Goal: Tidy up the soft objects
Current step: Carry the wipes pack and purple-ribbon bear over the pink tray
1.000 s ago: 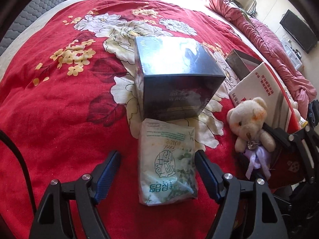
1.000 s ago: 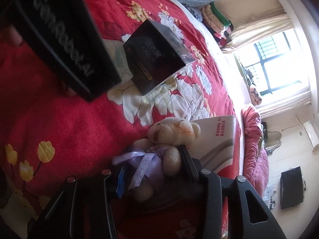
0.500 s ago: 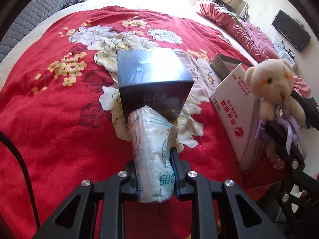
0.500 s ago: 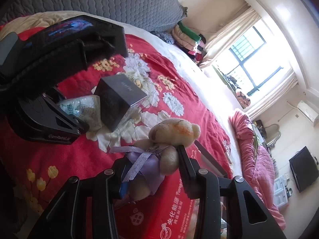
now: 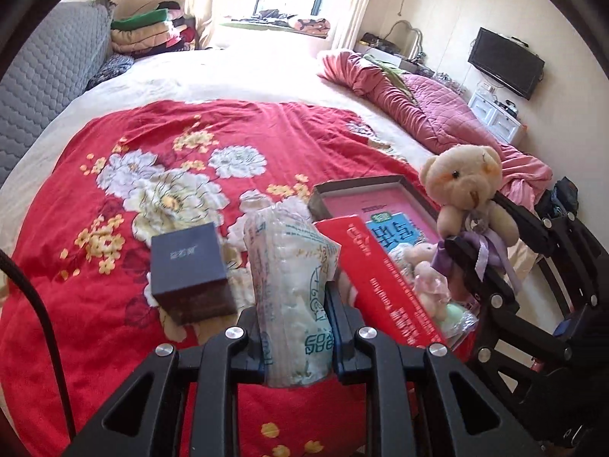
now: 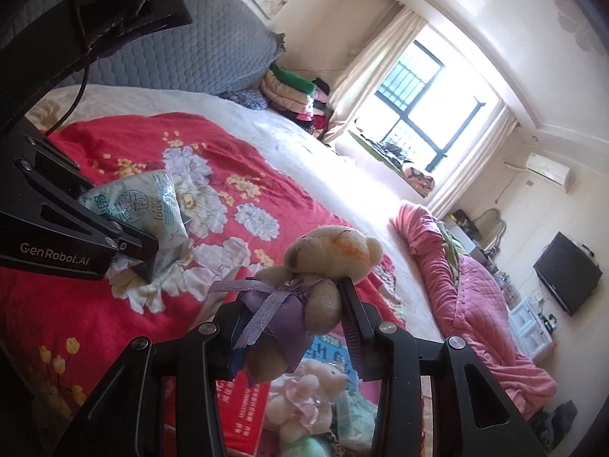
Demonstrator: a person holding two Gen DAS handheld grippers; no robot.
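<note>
My left gripper (image 5: 295, 304) is shut on a soft tissue pack (image 5: 293, 278) in clear wrap with green print, held above the red floral bedspread (image 5: 114, 209). In the right wrist view the same tissue pack (image 6: 141, 205) sticks out of the left gripper at the left. My right gripper (image 6: 293, 316) is shut on a beige teddy bear (image 6: 323, 262) with a purple ribbon; the teddy bear (image 5: 464, 190) also shows at the right of the left wrist view. Both hang over an open red cardboard box (image 5: 380, 285) holding a pink plush toy (image 6: 308, 396) and other soft items.
A dark square box (image 5: 188, 270) sits on the bedspread left of the tissue pack. A rumpled pink quilt (image 5: 418, 114) lies along the bed's far right. A grey padded headboard (image 5: 42, 76), folded clothes (image 5: 152, 34), a window and a wall television (image 5: 506, 63) surround the bed.
The left gripper closed on the tissue pack and lifted it off the bedspread. The right gripper rose with the teddy bear. Both now sit higher, over the red box.
</note>
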